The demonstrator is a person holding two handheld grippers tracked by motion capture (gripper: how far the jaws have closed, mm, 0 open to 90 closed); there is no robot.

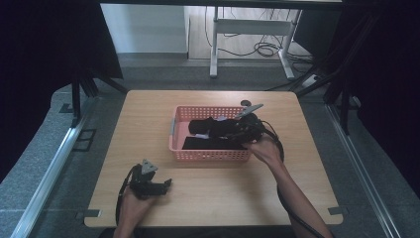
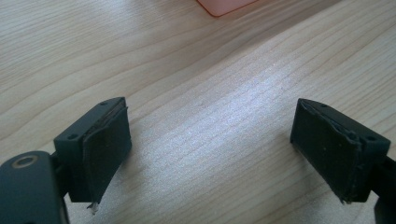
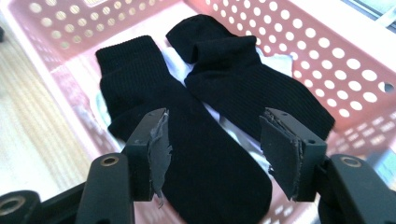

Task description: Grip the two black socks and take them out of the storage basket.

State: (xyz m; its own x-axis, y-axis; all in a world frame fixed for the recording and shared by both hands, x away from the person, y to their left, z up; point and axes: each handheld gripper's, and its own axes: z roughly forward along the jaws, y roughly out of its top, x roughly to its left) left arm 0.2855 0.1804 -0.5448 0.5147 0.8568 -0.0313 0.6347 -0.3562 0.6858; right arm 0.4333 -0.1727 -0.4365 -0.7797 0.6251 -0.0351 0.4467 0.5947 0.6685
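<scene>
Worn black pads of the right tongs (image 3: 214,154), half spread over the nearer black sock (image 3: 187,140) in the pink basket (image 3: 327,56), might snag the white cloth (image 3: 180,65) beneath too, while the left tongs (image 2: 210,149) idle wide apart on the worktop (image 2: 210,93).

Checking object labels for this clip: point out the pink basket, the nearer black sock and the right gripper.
pink basket (image 1: 208,154): high view, on its near perforated wall.
nearer black sock (image 3: 205,154): right gripper view, mid-foot, between the open jaws.
right gripper (image 3: 212,149): right gripper view, midway between its fingertips, over that sock.
</scene>
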